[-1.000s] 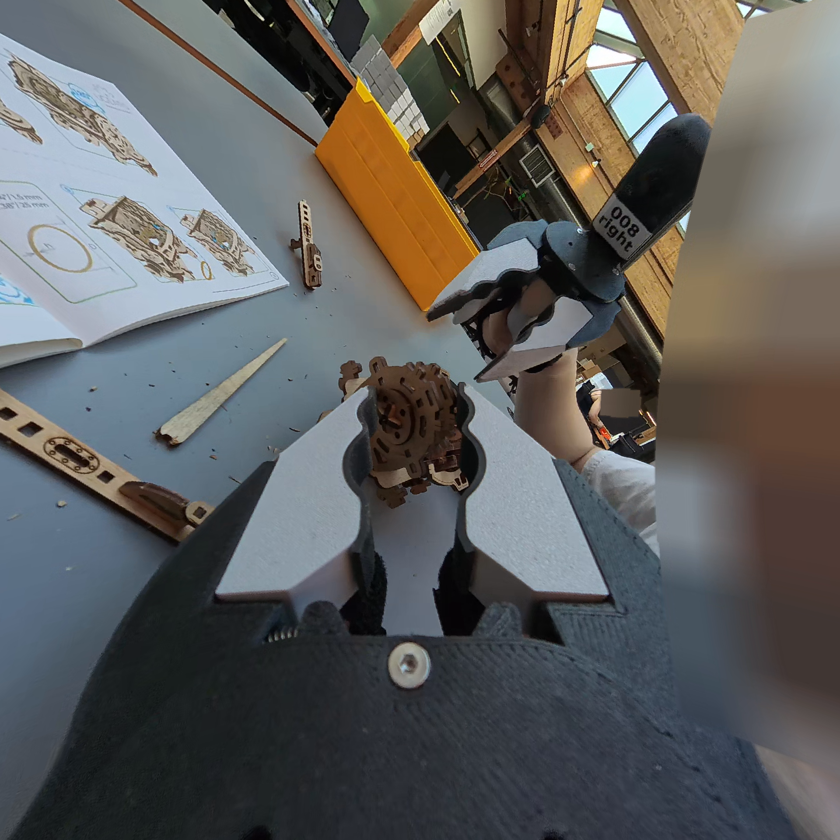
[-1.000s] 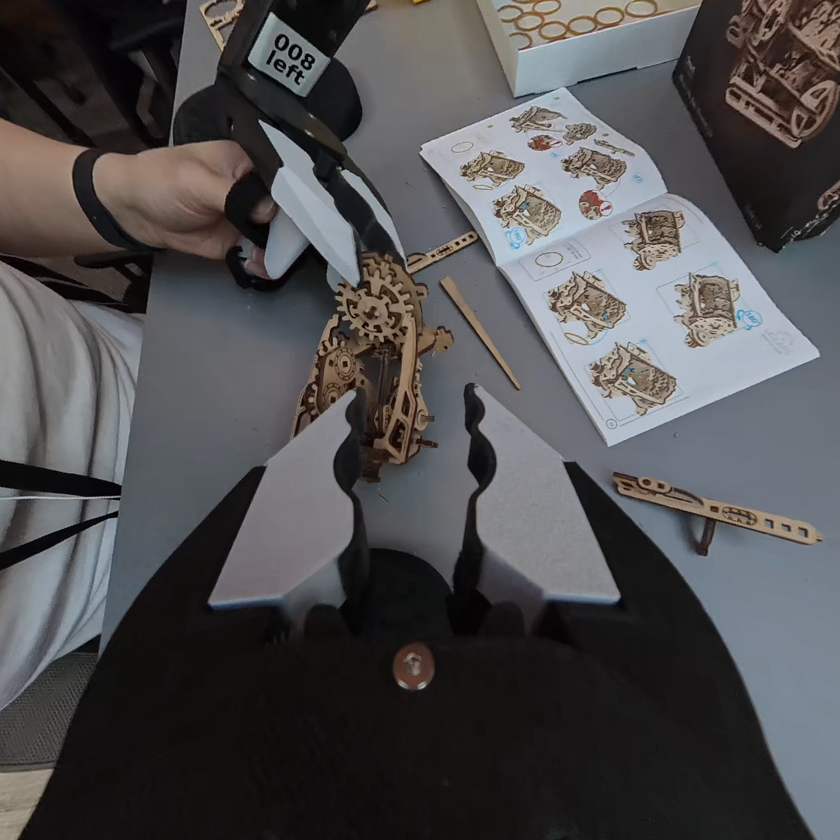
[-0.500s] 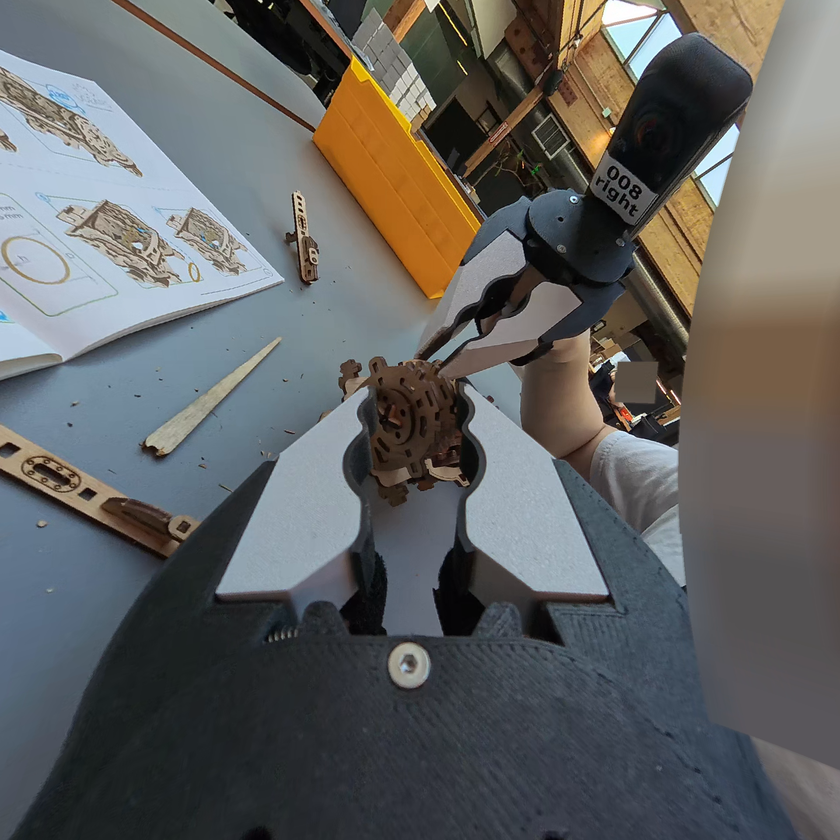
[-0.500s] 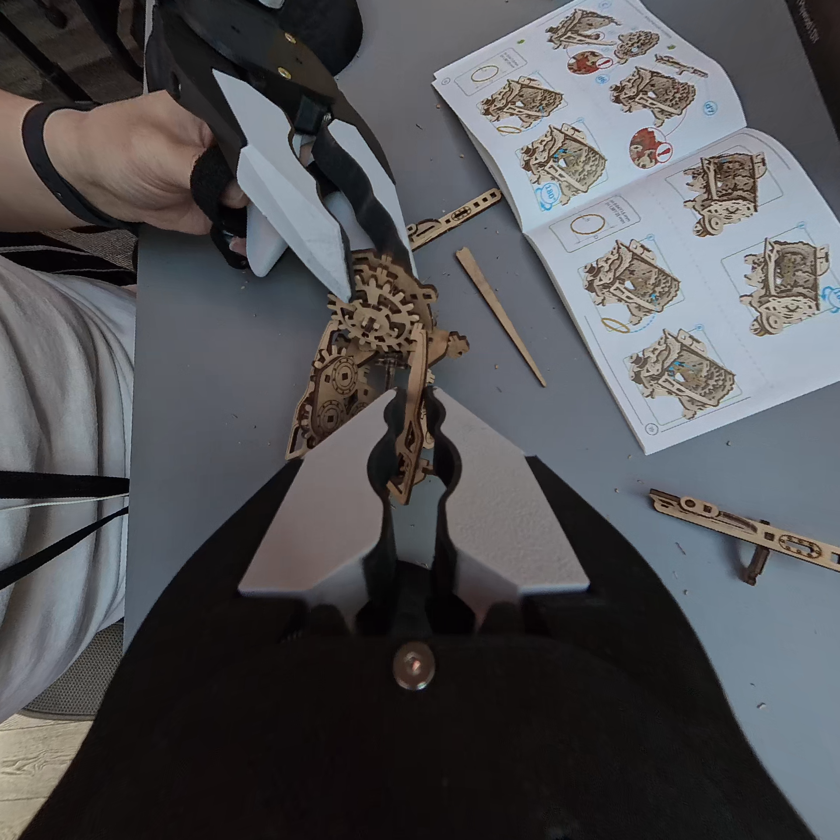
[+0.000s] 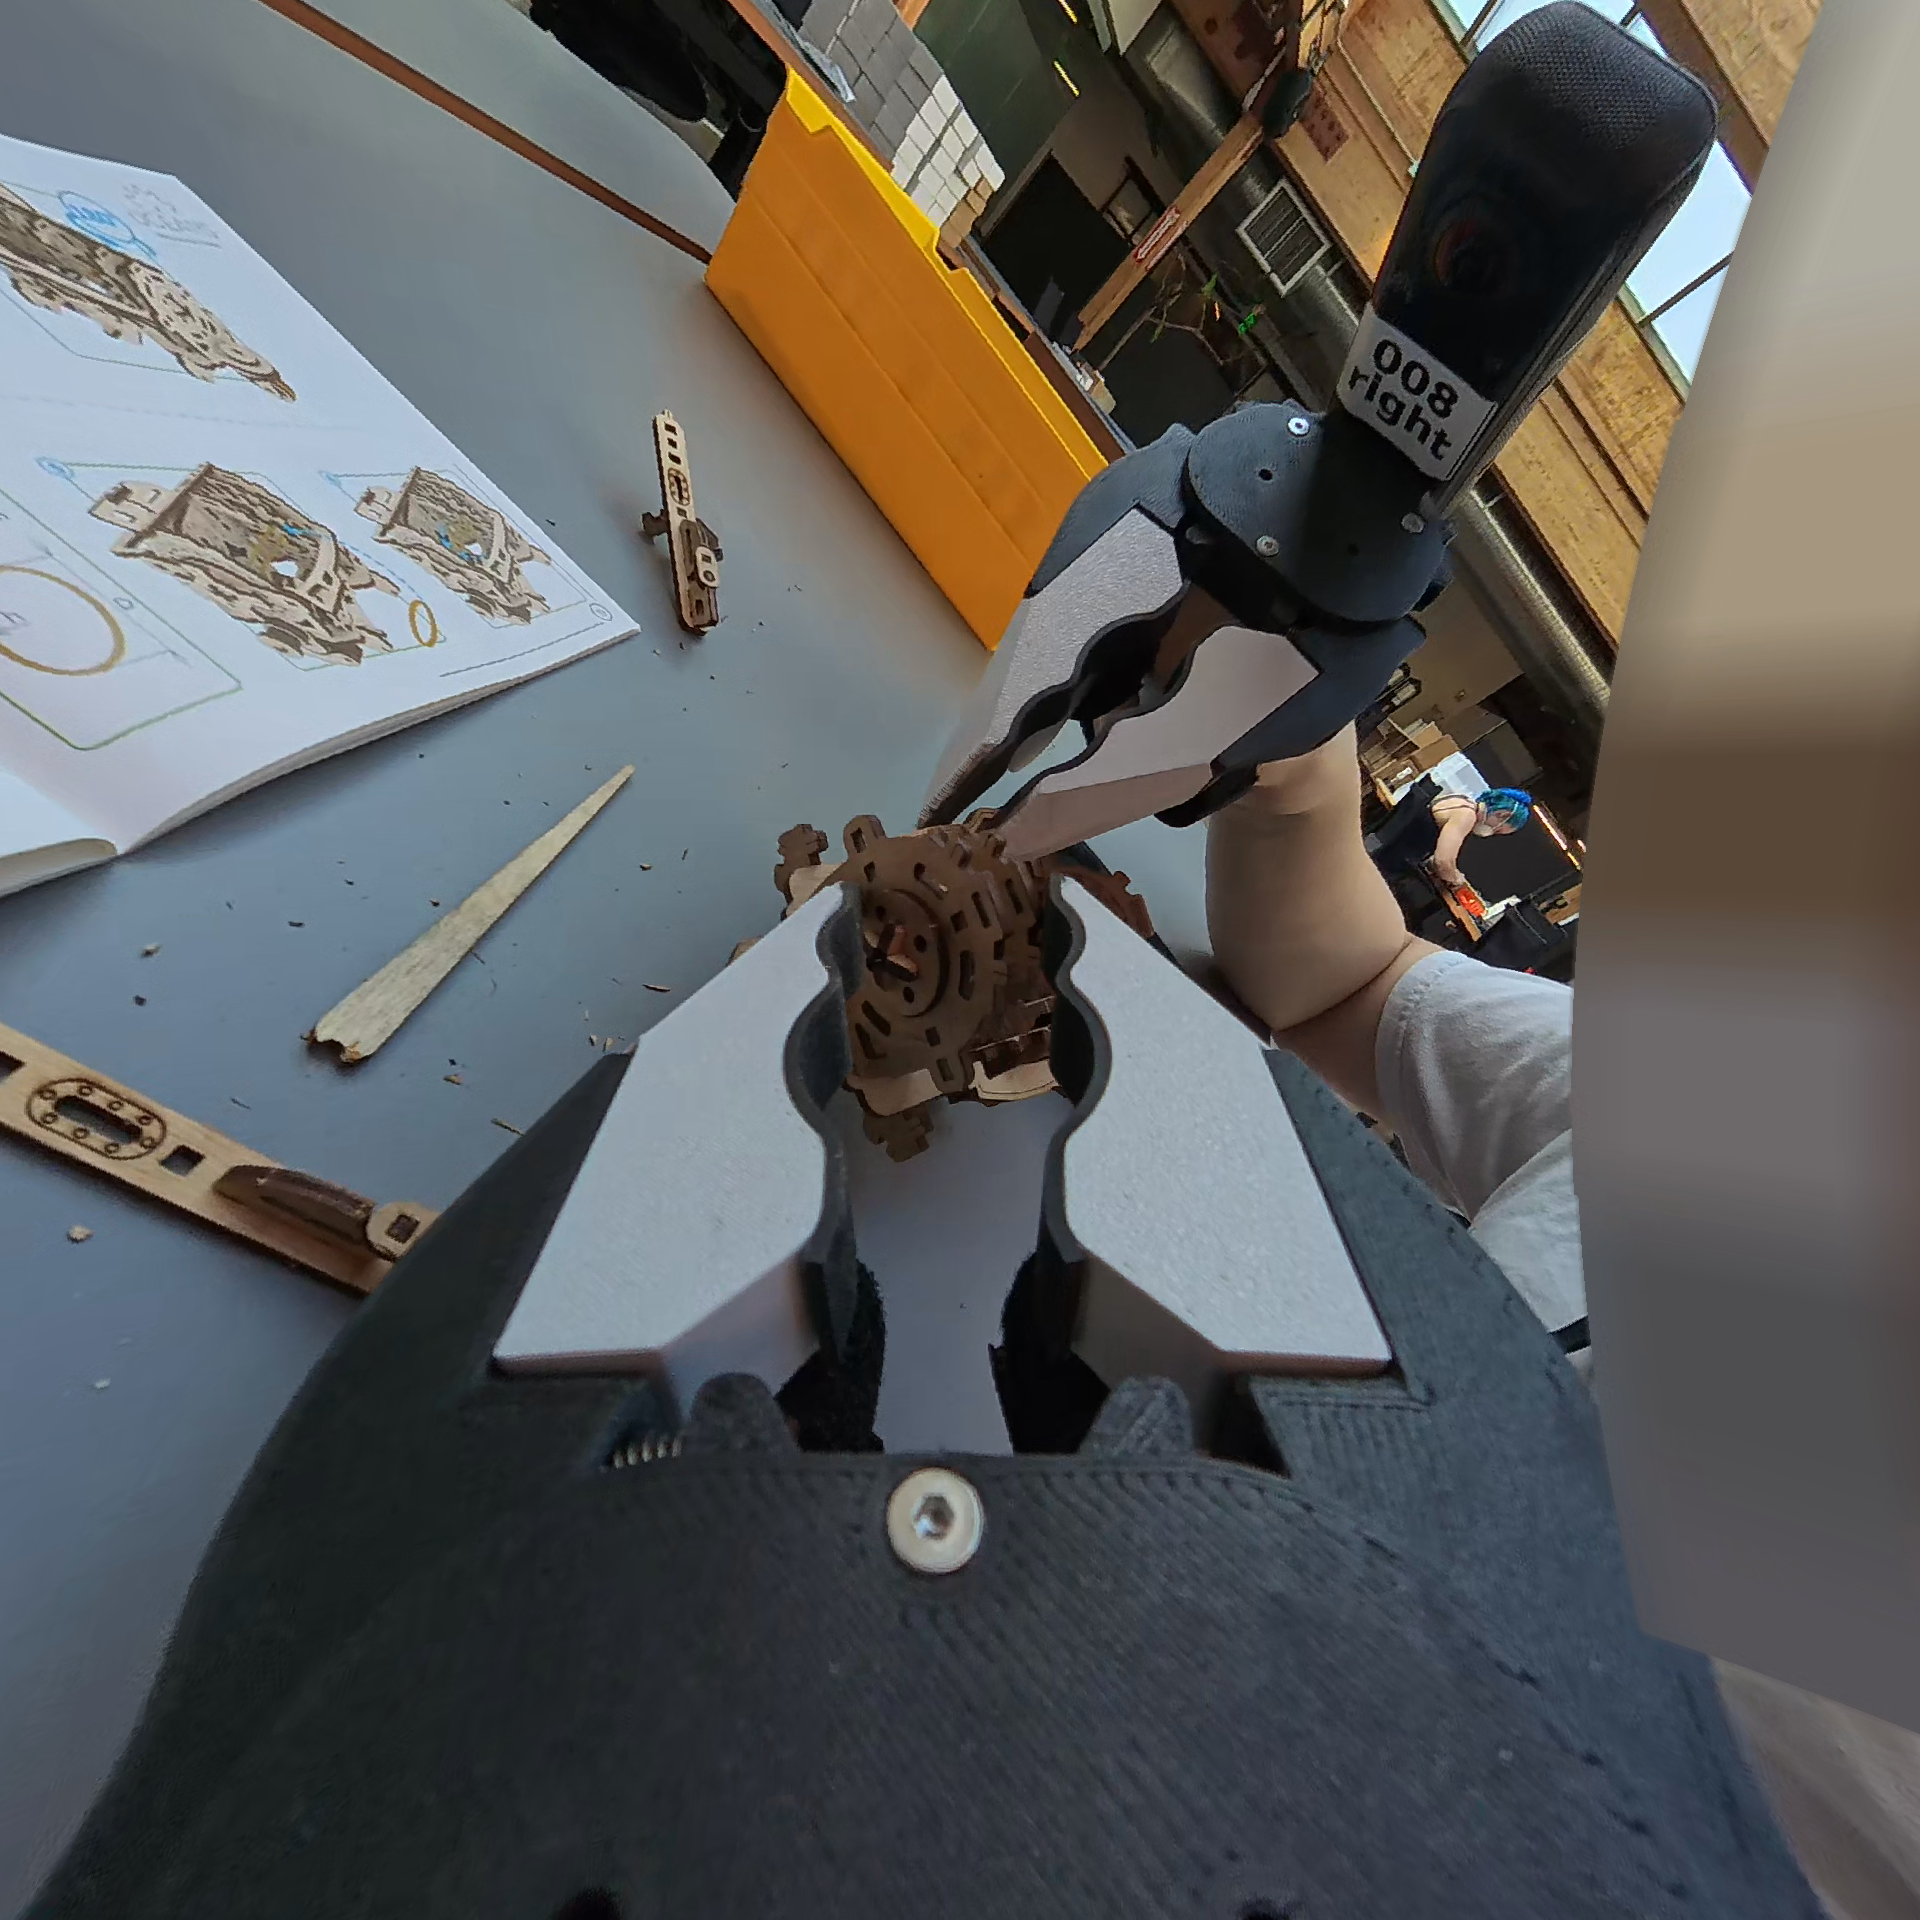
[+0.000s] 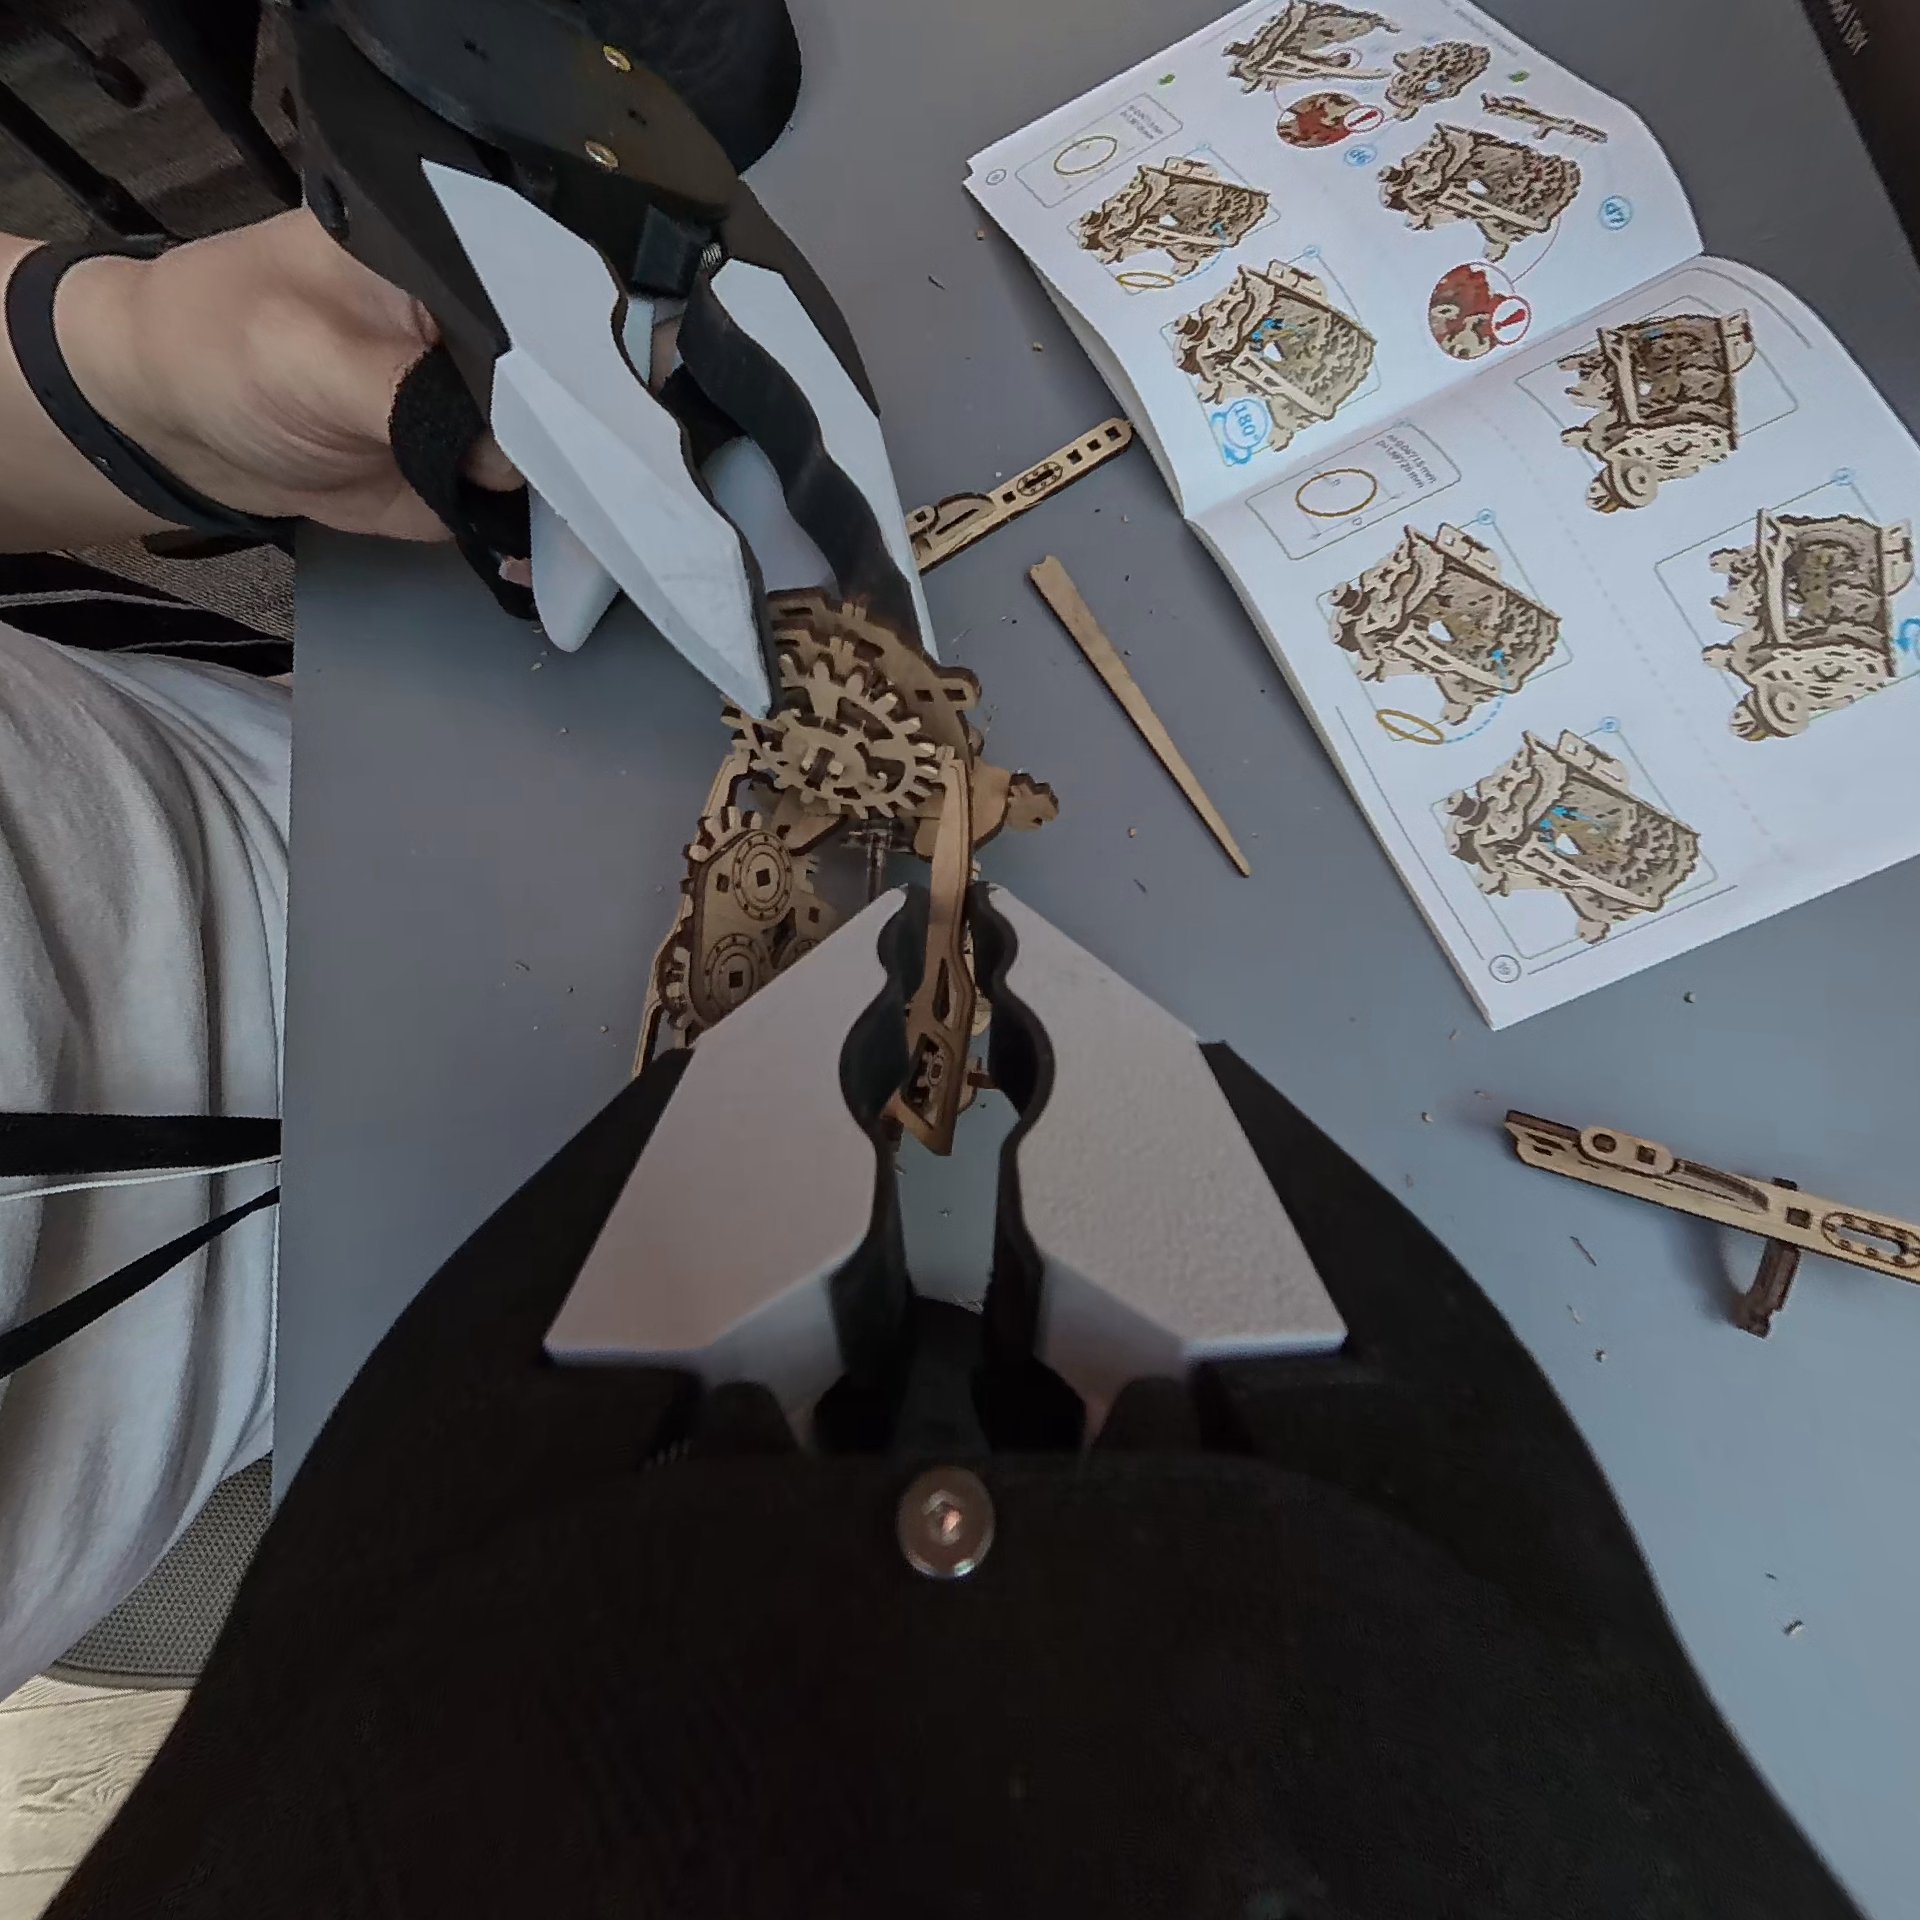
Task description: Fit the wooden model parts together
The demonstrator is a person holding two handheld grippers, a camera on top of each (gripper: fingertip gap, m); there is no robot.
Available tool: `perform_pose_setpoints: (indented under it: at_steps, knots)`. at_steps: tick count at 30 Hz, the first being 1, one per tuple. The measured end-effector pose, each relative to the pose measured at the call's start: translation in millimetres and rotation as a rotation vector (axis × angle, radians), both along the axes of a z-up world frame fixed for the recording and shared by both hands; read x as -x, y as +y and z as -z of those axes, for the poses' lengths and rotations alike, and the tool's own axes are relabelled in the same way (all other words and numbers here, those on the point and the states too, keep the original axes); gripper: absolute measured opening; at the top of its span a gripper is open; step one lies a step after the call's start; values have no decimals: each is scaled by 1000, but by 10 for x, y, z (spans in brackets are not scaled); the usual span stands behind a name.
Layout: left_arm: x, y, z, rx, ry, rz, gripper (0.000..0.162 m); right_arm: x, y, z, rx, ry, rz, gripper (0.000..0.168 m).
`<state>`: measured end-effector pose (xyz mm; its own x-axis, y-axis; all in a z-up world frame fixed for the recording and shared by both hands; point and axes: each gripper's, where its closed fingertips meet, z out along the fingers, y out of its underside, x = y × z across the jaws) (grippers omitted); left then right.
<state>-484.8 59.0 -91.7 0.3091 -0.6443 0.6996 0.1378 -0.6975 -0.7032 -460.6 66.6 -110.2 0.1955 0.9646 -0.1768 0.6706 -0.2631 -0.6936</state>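
The wooden gear model (image 6: 831,790) stands on the grey table, held from two sides. My left gripper (image 5: 951,904) is shut on its gear-wheel end (image 5: 935,977); in the right wrist view it (image 6: 831,644) comes in from the upper left. My right gripper (image 6: 940,904) is shut on a thin side plate (image 6: 935,1018) of the model. In the left wrist view the right gripper (image 5: 977,816) comes down from the upper right onto the model's far side.
An open instruction booklet (image 6: 1507,499) lies to the right of the model. A tapered wooden stick (image 6: 1132,717) and two slotted wooden strips (image 6: 1714,1205) (image 6: 1018,488) lie loose on the table. A yellow bin (image 5: 894,343) stands at the far edge. Left and right tips are no more than a few centimetres apart. The tapered wooden stick (image 6: 1132,717) is about 7 cm from my left fingertips. It turns up in the left wrist view (image 5: 535,877) as well.
My right gripper was open and short of the model a second ago. It moved forward and closed on the model's side plate. The left gripper kept its hold.
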Motion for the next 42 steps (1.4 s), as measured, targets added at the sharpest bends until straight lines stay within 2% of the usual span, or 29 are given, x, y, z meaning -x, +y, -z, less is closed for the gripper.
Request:
perform_pose_setpoints:
  at_steps: [3, 7, 11, 25, 42]
  knots:
    - [-1, 1, 1, -2, 8, 1, 33, -5, 0, 3, 4, 4, -1, 8]
    - [0, 3, 0, 4, 6, 1, 33, -7, -6, 38, 0, -22, 0, 19]
    - [-1, 4, 2, -2, 20, 1, 33, 6, 16, 58, -45, -39, 6, 7]
    - [-46, -11, 10, 9, 68, 47, 33, -20, 35, -17, -72, 60, 44, 6]
    - [-89, -9, 19, -6, 114, 65, 32, -13, 59, 10, -41, 71, 79, 6]
